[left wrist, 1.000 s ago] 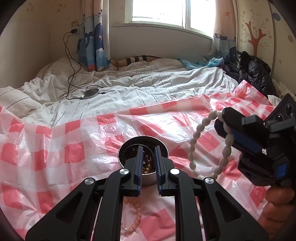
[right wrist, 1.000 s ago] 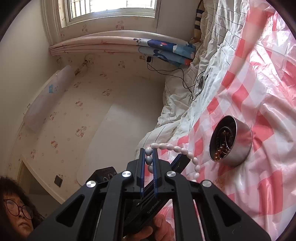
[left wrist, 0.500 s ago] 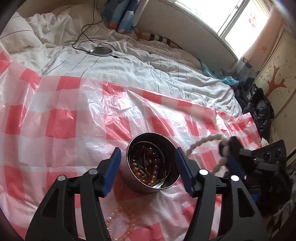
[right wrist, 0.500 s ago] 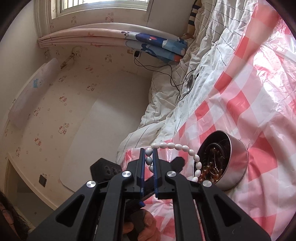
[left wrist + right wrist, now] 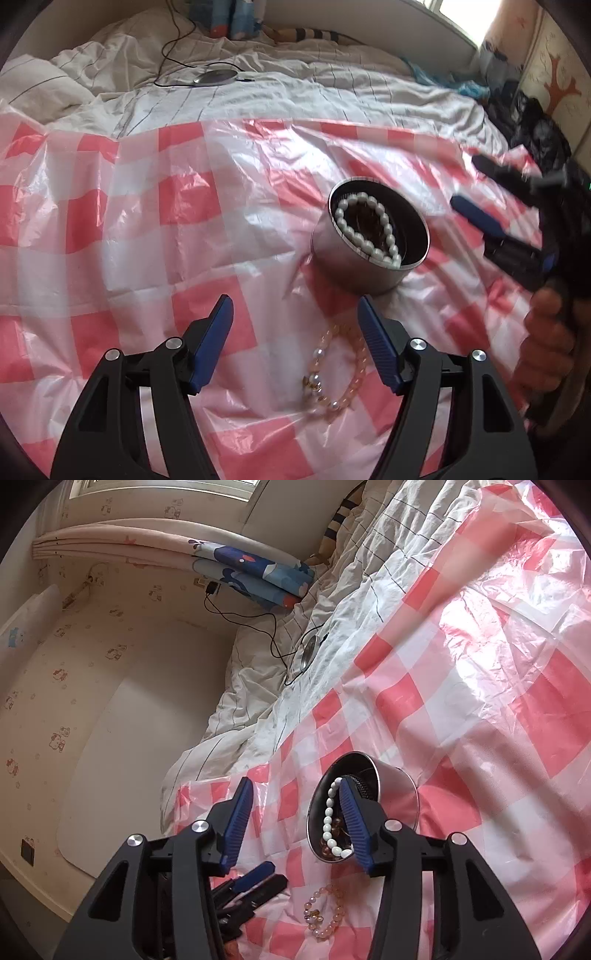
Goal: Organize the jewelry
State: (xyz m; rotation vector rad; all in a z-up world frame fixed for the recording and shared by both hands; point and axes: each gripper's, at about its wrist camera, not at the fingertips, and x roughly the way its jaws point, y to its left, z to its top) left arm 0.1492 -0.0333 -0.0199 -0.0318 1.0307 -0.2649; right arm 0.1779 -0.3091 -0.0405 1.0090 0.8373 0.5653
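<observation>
A: Where, the white bead bracelet (image 5: 369,229)?

B: Inside the metal tin (image 5: 369,269), looped along the inner wall, lying over darker brownish jewelry underneath. Seen also from the right wrist, as a white string (image 5: 330,821) curving down the tin's open mouth.

A: And the tin itself?

B: Resting on the pink-and-white checked plastic sheet (image 5: 147,229), tipped a little so that the opening faces the cameras.

A: Anything else beside the tin?

B: A peach bead bracelet (image 5: 338,373) with a few pearly beads, flat on the sheet just in front of the tin, apart from it. Clear too from the right wrist (image 5: 327,912).

A: Left gripper (image 5: 295,343)?

B: Spread wide, gripping nothing. Blue pads on either side of the peach bracelet, not touching it.

A: Right gripper (image 5: 297,821)?

B: Likewise spread wide and empty. One blue finger (image 5: 354,823) across the mouth of the tin, beside the white beads; contact impossible to judge. From the left wrist, blurred, to the right of the tin (image 5: 491,192).

A: Beyond the tin?

B: White striped bedding (image 5: 295,96) behind the sheet, with a round silver disc (image 5: 215,77) on a black cable.
</observation>
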